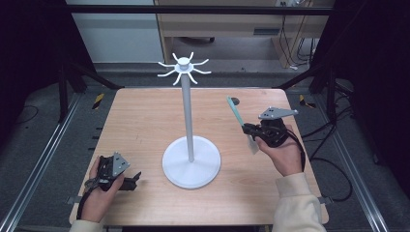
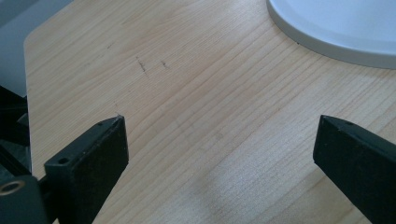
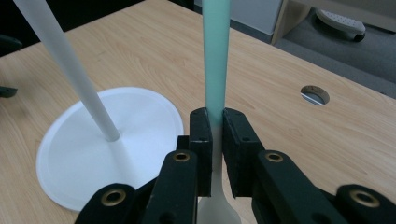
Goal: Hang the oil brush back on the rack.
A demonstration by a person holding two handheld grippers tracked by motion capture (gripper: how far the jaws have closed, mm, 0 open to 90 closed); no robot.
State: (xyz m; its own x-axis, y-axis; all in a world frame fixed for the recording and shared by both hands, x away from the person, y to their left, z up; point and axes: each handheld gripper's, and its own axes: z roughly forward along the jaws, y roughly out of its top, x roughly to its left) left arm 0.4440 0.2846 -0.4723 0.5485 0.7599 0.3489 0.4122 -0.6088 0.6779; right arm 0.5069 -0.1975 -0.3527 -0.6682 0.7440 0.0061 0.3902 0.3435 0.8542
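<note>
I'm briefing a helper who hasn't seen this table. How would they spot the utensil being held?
Start at the white stand in the middle of the wooden table. To its right, the right tool is shut on a slim utensil. It is the one mint-green thing, with a pale end below the grip.

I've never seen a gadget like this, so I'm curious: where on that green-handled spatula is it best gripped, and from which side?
Probably as the right gripper has it now: on the spatula where the green handle meets the pale blade end. The handle is long, thin and flat there, so the jaws can close across its narrow width from the two sides. That leaves the long handle end free, pointing up and away toward the white stand.
</note>
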